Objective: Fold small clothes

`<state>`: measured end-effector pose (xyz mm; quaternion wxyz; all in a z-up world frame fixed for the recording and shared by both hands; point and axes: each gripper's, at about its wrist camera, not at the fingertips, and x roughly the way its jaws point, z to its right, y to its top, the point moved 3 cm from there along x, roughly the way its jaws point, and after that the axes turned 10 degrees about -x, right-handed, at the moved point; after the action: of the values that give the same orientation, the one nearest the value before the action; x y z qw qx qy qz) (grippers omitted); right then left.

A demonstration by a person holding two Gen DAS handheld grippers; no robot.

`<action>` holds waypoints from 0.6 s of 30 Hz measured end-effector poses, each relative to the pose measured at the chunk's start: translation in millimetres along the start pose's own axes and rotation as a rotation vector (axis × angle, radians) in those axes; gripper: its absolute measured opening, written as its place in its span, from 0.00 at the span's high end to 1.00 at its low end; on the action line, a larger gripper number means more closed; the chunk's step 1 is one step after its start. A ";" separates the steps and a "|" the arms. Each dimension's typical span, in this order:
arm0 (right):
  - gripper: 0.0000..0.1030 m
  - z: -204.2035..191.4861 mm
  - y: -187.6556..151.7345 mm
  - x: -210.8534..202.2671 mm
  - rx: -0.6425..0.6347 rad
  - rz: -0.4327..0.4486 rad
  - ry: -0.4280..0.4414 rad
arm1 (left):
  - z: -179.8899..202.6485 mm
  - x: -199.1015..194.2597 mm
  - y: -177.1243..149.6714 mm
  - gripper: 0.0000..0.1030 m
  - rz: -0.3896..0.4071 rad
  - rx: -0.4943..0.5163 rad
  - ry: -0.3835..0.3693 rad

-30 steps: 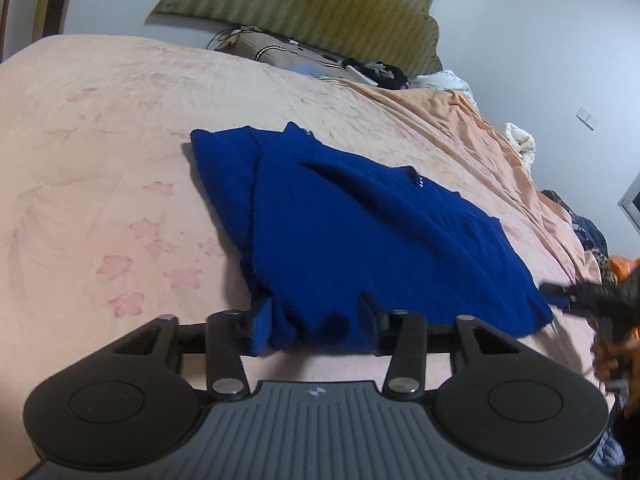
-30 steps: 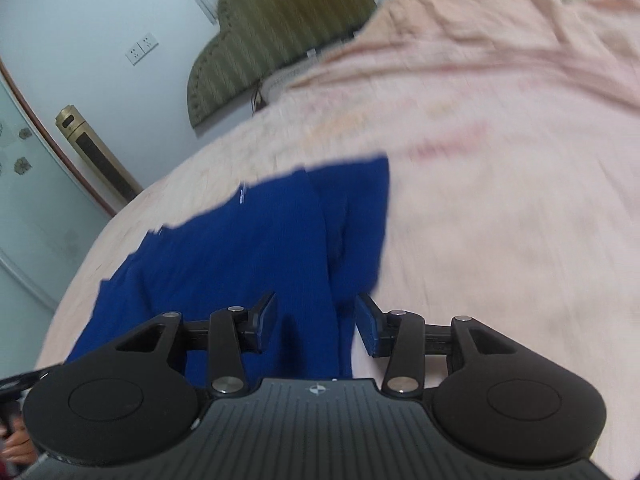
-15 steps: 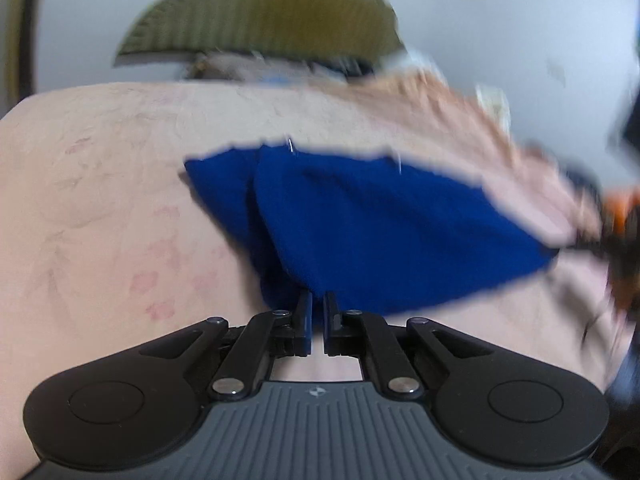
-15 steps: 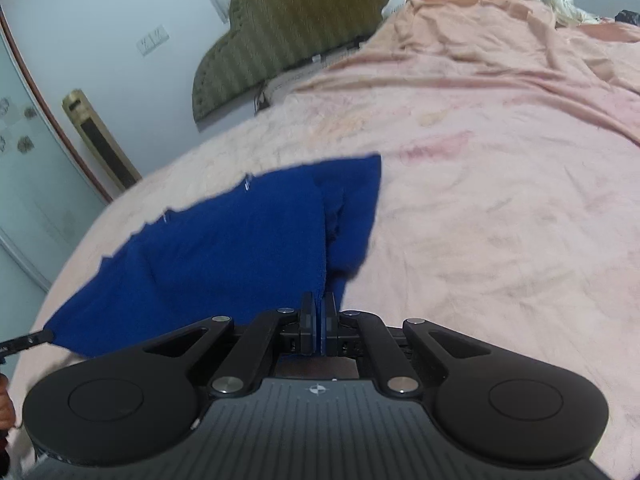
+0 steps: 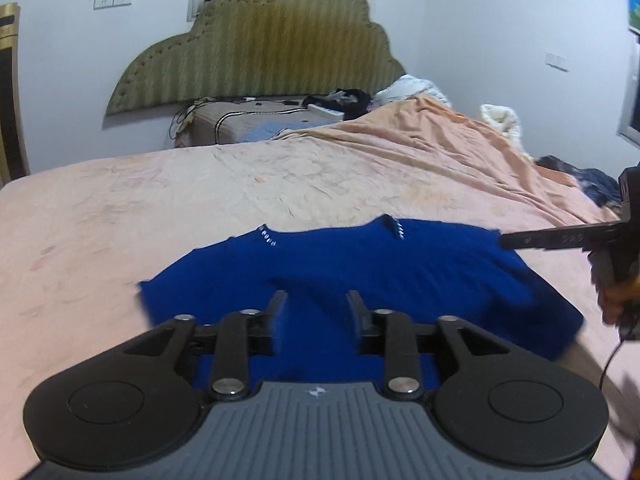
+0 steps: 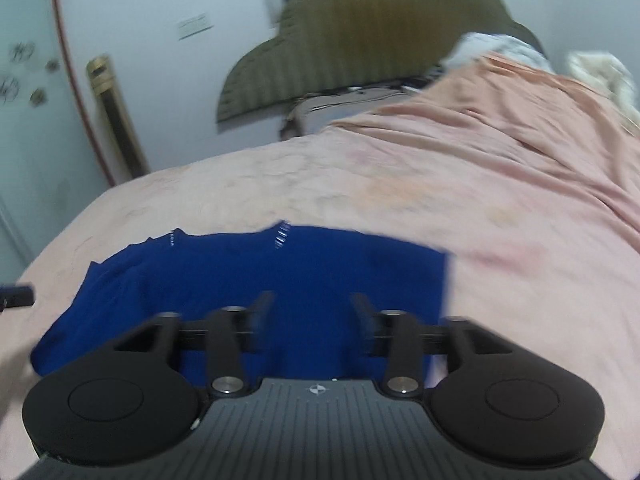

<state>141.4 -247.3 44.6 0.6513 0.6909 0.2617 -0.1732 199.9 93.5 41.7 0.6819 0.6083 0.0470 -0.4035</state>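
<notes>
A dark blue garment [image 5: 360, 276] lies folded in a wide band on the pink bed sheet [image 5: 120, 220]. Small white stitch marks show along its far edge. My left gripper [image 5: 317, 300] hovers over its near edge, jaws opening, with nothing pinched between the fingers. In the right wrist view the same garment [image 6: 280, 268] lies under my right gripper [image 6: 311, 302], whose jaws are also opening and free of the cloth. The right gripper [image 5: 516, 240] also shows from the side at the garment's right end. The left gripper's tip [image 6: 16, 296] shows at the garment's left end.
An olive padded headboard [image 5: 260, 52] stands at the far wall, with a brown pillow and cables [image 5: 248, 124] below it. A rumpled orange blanket [image 5: 440, 136] covers the far right of the bed. Dark clothes [image 5: 592, 184] lie at the right edge. A person's hand [image 5: 616, 304] holds the right gripper.
Half a second ago both grippers were shut at the garment's near edge. Both now stand apart and clear of the cloth. Both views have rolled level, and the garment lies as a wider, flatter band.
</notes>
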 end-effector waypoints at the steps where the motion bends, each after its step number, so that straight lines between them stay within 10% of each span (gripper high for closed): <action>1: 0.40 -2.5 6.4 14.6 -0.004 -0.010 0.003 | 4.9 11.7 2.0 0.68 -0.008 -0.002 0.020; 6: 0.39 -12.5 29.9 79.2 -0.088 -0.077 -0.037 | 14.8 50.8 11.1 0.65 -0.006 0.047 0.137; 9: 0.23 -5.9 35.7 97.9 -0.144 -0.073 -0.155 | -3.6 60.6 22.1 0.33 0.006 0.016 0.151; 12: 0.24 29.8 30.5 108.7 -0.003 -0.108 -0.112 | -29.7 76.6 31.3 0.30 -0.011 -0.060 0.151; 18: 0.65 50.1 16.2 115.7 0.130 -0.111 0.078 | -66.2 117.1 37.1 0.31 -0.088 -0.210 0.141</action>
<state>249.0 -281.4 -14.0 0.5836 0.7225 0.3129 -0.1987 329.1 90.8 -10.9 0.7186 0.5577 0.1635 -0.3818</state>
